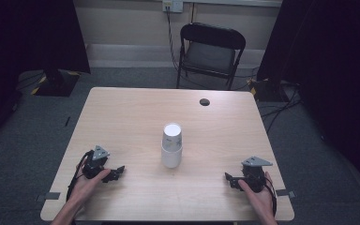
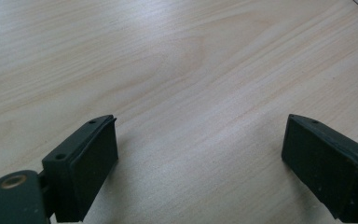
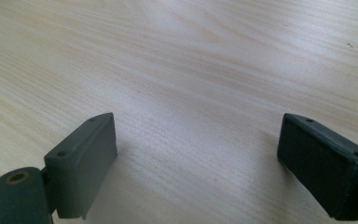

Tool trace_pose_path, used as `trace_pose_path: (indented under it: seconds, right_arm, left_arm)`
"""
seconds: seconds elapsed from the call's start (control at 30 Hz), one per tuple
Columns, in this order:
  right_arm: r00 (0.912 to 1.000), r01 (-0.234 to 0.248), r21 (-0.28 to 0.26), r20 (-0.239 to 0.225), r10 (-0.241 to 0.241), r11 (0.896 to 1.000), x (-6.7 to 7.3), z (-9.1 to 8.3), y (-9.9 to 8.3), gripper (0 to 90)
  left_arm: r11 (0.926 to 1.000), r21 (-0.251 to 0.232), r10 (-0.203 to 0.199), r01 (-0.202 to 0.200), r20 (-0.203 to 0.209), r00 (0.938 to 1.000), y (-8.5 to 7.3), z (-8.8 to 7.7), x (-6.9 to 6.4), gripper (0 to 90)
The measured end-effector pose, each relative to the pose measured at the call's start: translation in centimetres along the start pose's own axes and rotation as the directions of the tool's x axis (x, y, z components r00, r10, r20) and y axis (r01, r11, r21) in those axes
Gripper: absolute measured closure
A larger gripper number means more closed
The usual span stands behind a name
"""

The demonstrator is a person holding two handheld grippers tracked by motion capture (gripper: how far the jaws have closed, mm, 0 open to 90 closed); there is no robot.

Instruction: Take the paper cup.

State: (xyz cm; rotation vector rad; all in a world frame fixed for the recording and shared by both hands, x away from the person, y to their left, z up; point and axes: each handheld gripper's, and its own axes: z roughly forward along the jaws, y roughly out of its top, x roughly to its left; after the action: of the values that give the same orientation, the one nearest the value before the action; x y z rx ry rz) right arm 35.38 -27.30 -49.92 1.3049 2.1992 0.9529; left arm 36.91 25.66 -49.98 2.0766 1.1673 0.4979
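On the pale wooden table [image 1: 122, 112], white stacked cups [image 1: 172, 145] stand between two grippers, fingers wide apart, empty.

From my feed: a light wooden table [image 1: 122, 117] with a dark round hole [image 1: 205, 101] near its far edge, on grey carpet [image 1: 37, 126]. A black folding chair [image 1: 210, 54] stands beyond it, against a pale wall [image 1: 122, 23]. Wall socket [image 1: 173, 5] up top, a cable [image 1: 170, 35] dropping from it. Black curtains [image 1: 337, 70] hang on both sides. Dim light.
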Motion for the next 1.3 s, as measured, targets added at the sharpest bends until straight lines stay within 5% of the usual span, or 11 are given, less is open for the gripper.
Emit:
trace_pose_path:
  seconds: [0.37, 0.7, 0.8, 1.3]
  right_arm:
    - [1.0000, -0.003, 0.000, 0.004, 0.003, 1.000, 0.0, 0.0, 0.0, 11.4]
    - [0.9999, -0.006, 0.000, 0.010, 0.006, 1.000, 0.1, 0.0, 0.0, 11.4]
    - [0.9999, -0.006, 0.000, 0.010, 0.006, 1.000, 0.1, 0.0, 0.0, 11.4]
    - [0.9997, -0.014, -0.001, 0.019, 0.014, 1.000, 0.2, 0.0, 0.0, 11.3]
  left_arm:
    - [0.9994, 0.007, 0.033, -0.033, 0.036, 0.9988, 0.8, -0.6, -0.8, 19.7]
    - [0.9909, -0.114, 0.085, -0.071, 0.125, 0.9885, 2.2, -2.6, -3.3, 24.0]
    - [0.9893, -0.135, 0.076, -0.056, 0.147, 0.9862, 2.7, -2.9, -4.0, 24.7]
    - [0.9698, -0.225, 0.140, -0.094, 0.198, 0.9701, 6.0, -3.9, -6.9, 22.2]
